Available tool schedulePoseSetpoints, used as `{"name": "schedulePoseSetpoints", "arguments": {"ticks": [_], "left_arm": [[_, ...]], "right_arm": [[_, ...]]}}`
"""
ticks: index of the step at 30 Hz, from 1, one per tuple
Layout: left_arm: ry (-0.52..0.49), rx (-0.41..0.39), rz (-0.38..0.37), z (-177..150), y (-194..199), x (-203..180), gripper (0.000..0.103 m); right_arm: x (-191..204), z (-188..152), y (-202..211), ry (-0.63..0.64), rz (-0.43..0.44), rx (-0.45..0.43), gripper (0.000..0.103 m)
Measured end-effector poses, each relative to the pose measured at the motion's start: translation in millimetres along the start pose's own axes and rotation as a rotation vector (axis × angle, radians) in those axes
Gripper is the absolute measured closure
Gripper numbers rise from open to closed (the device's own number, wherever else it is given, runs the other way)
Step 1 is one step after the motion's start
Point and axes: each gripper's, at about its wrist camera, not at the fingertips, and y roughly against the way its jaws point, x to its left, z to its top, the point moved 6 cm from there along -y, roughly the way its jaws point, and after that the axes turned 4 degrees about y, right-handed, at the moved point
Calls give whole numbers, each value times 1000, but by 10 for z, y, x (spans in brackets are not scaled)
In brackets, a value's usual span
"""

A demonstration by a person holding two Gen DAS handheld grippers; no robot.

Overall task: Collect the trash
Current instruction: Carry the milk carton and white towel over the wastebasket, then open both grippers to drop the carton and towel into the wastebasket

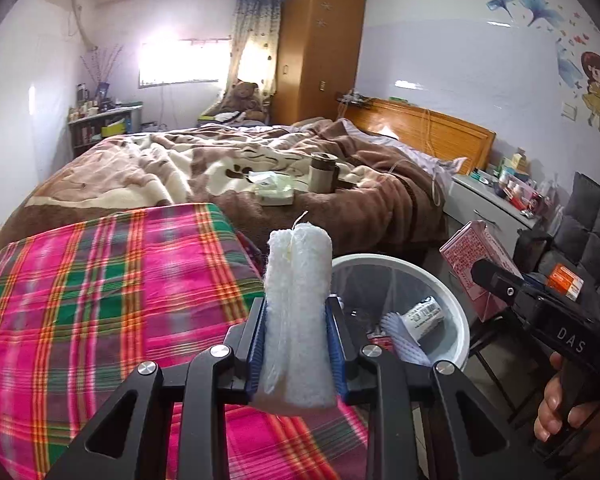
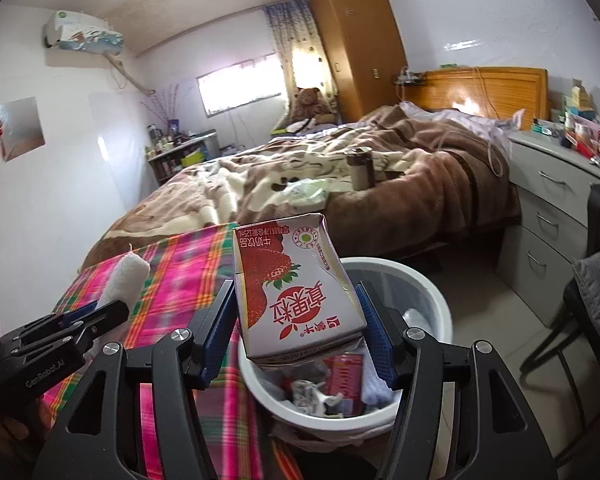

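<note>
1. A white, fluffy rolled wad of fibrous material (image 1: 298, 312) is clamped upright between the blue ribbed pads of the left gripper (image 1: 298, 344); the jaws are nearly closed, pressed against both its sides.
2. That wad is held over the edge of a surface covered in pink, green and orange plaid cloth (image 1: 100, 300), just beside the round white plastic waste bin (image 1: 458, 320).
3. A small pink-and-white strawberry milk carton (image 2: 296, 292) is gripped by the right gripper (image 2: 298, 332), whose jaws stand about half open, the blue pads set against the carton's two sides.
4. The carton is held tilted above the waste bin (image 2: 440, 300), over its near rim.
5. Inside the bin, crumpled wrappers and a printed white roll (image 1: 422, 314) are seen.
6. A bed under a rumpled brown and cream blanket (image 1: 220, 160) lies behind, with a cylindrical flask (image 1: 322, 172) standing on it.
</note>
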Motion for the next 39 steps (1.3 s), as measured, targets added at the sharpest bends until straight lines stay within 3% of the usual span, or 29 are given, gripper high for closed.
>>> {"name": "schedulePoseSetpoints", "arguments": {"ticks": [11, 20, 23, 27, 39], "left_arm": [[-72, 41, -28, -64, -346, -481, 74], [-83, 86, -34, -154, -574, -644, 74], [-77, 87, -26, -147, -604, -633, 71], [-71, 90, -20, -157, -642, -617, 52], [-63, 85, -17, -153, -591, -579, 46]], "right_arm": [[-389, -89, -48, -45, -58, 40, 42], [-547, -218, -214, -68, -49, 109, 41], [-555, -220, -241, -52, -53, 119, 41], [-570, -221, -290, -36, -56, 138, 41], [-580, -210, -258, -16, -86, 139, 36]]}}
